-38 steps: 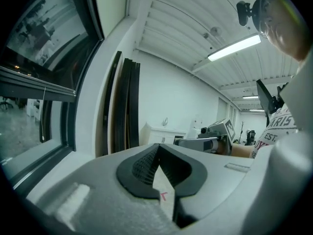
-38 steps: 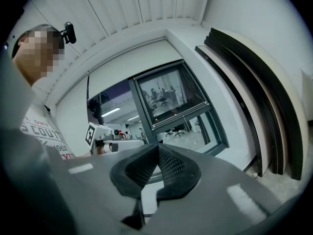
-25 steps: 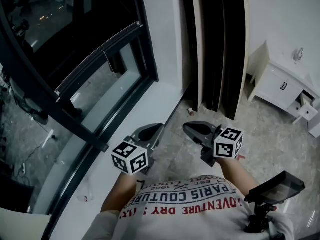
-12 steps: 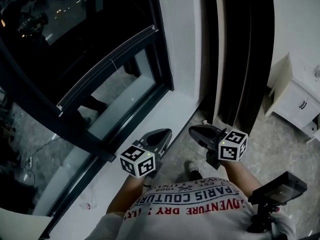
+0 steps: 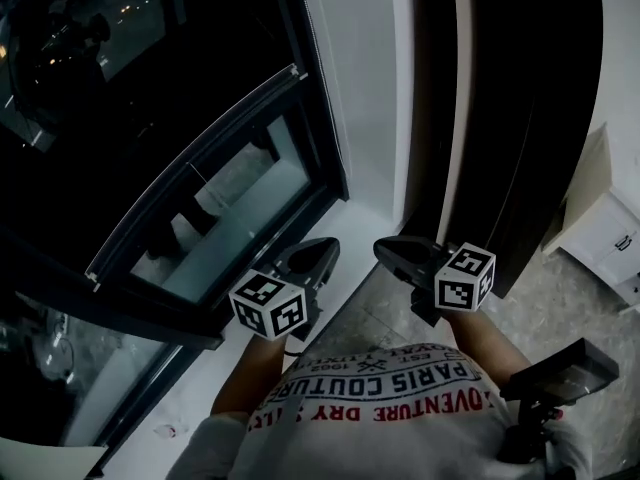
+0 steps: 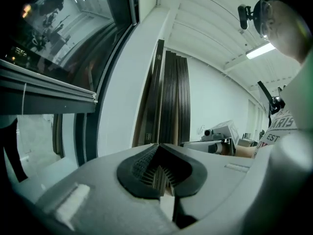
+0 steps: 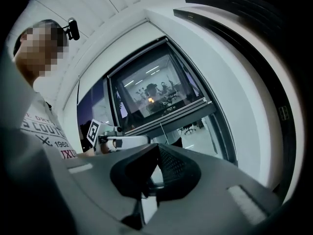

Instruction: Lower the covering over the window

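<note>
**Clerk:** Where is the covering?

**Inspector:** The dark window covering (image 5: 130, 118) hangs partway down the black-framed window (image 5: 325, 138). Its straight, slim grey bottom rail (image 5: 200, 163) crosses the pane, with pale glass showing below it. One thin cord (image 6: 23, 109) hangs from the rail.

**Clerk:** And the claws?

**Inspector:** There are two. The left claw (image 5: 322, 251) is grey moulded plastic with black ribbed pads (image 6: 146, 165). Its jaws are pressed fully together with nothing between them. The right claw (image 5: 386, 252) is of the same make, jaws likewise closed and empty. Both are held side by side at the person's waist, well apart from the rail and touching nothing. Each carries one white cube printed with black square markers, left cube (image 5: 268, 308) and right cube (image 5: 465, 276).

**Clerk:** What of the room?

**Inspector:** A smooth white window sill (image 5: 290, 333) runs under the frame. The floor (image 5: 585, 308) is grey mottled stone. Several flat, dark, long panels (image 5: 520, 118) lean upright against the white wall (image 5: 365, 78), stacked face to face. I cannot count them exactly. One white cabinet (image 5: 612, 230) stands beside them. The glass reflects a lit interior.

**Clerk:** And the person?

**Inspector:** The person wears a white printed T-shirt (image 5: 380, 408). One black flat device on a mount (image 5: 560, 373) sits at the right hip.
</note>
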`<control>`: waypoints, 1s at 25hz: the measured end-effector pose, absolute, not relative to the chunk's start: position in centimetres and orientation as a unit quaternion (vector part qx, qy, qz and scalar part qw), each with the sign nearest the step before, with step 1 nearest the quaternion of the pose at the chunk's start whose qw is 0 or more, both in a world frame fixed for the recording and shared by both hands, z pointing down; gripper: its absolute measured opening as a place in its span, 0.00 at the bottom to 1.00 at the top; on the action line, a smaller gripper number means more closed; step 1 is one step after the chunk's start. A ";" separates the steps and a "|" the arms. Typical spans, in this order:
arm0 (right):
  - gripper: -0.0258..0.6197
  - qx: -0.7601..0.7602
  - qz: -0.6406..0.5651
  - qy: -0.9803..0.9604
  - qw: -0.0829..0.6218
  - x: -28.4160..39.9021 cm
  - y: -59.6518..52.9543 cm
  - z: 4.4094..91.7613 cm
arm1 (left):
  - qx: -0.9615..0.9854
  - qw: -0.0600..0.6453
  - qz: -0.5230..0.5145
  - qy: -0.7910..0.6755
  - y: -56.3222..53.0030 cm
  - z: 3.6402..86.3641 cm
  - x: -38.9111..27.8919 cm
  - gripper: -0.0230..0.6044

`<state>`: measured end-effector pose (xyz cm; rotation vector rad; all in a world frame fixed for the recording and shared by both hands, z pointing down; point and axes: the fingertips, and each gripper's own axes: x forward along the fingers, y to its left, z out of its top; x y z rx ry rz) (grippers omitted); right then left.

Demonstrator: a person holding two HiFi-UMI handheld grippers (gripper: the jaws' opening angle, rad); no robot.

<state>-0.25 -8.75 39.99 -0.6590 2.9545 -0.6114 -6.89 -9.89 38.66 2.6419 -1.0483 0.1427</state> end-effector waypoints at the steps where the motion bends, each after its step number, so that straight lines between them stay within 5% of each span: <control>1: 0.04 -0.213 -0.195 0.957 0.025 0.4 -10.3 39.8 | 0.919 0.141 0.046 -0.366 -11.4 38.2 -6.3 0.04; 25: 0.04 -0.234 -0.125 0.964 0.014 -1.8 -28.6 37.0 | 0.916 0.122 0.022 -0.380 -27.7 36.4 -9.7 0.04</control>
